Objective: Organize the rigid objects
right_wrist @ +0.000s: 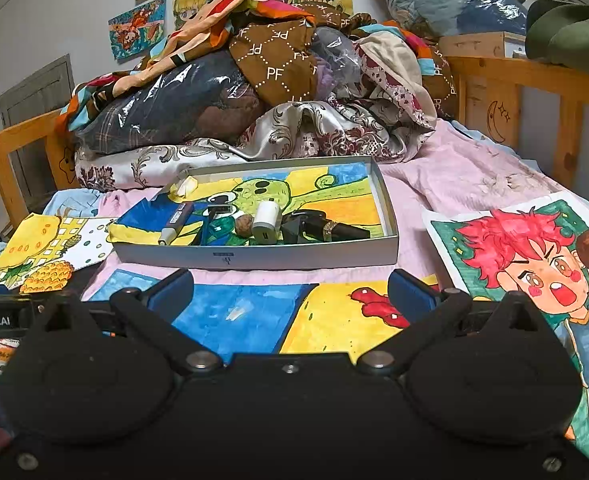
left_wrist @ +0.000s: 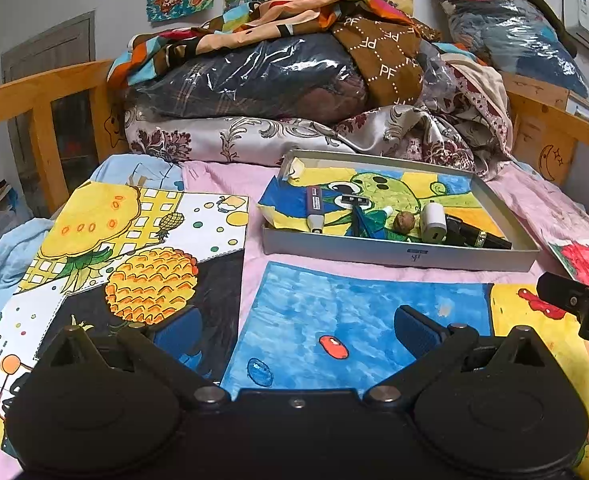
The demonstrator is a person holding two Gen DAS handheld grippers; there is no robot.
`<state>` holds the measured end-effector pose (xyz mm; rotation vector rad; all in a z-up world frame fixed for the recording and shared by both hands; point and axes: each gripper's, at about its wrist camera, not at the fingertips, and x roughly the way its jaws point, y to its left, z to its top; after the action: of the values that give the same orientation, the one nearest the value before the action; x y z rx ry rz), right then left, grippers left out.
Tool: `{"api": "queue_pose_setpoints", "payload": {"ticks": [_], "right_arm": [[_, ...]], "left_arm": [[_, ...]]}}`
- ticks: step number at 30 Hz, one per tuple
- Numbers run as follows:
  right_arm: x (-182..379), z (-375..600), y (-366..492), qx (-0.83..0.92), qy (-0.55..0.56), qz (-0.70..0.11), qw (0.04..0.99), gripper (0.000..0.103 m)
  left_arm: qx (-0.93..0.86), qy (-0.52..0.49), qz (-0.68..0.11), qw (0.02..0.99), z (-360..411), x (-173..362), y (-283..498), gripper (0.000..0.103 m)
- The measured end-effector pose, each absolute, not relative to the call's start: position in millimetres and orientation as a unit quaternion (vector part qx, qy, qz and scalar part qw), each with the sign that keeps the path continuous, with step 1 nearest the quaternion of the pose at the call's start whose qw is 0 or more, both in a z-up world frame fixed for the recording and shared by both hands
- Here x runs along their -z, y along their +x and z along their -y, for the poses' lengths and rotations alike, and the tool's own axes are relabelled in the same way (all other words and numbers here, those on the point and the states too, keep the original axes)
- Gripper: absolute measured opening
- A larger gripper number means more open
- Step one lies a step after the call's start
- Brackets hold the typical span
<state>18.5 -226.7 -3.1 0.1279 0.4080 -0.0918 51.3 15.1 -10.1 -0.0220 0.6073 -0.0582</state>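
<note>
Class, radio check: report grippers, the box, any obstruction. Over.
Left gripper open, empty. Right gripper open, empty. Charger, razor, walnut lie in box. Nothing blocking.

Both wrist views low over bed, facing headboard; left one further left; shared: grey tray (left_wrist: pixel 398 254) (right_wrist: pixel 254 258) ahead.

Shallow grey box (right_wrist: pixel 254 256) on the bed, lined with a drawing. Inside, lying in a row along the near wall: blue-white pen-like device (right_wrist: pixel 176 222), black razor (right_wrist: pixel 216 216), walnut (right_wrist: pixel 244 225), white charger (right_wrist: pixel 267 222), black flashlight (right_wrist: pixel 326 229), the last two touching.
</note>
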Motion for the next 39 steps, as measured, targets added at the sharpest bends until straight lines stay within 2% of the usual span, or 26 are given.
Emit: {"api": "queue_pose_setpoints", "payload": {"ticks": [39], "right_arm": [[3.9,228.6,19.6,0.039,0.059,-0.213,0.974,0.103]], "left_arm": [[0.024,-0.003,-0.299,0.954,-14.6,9.3,51.9,0.102]]}}
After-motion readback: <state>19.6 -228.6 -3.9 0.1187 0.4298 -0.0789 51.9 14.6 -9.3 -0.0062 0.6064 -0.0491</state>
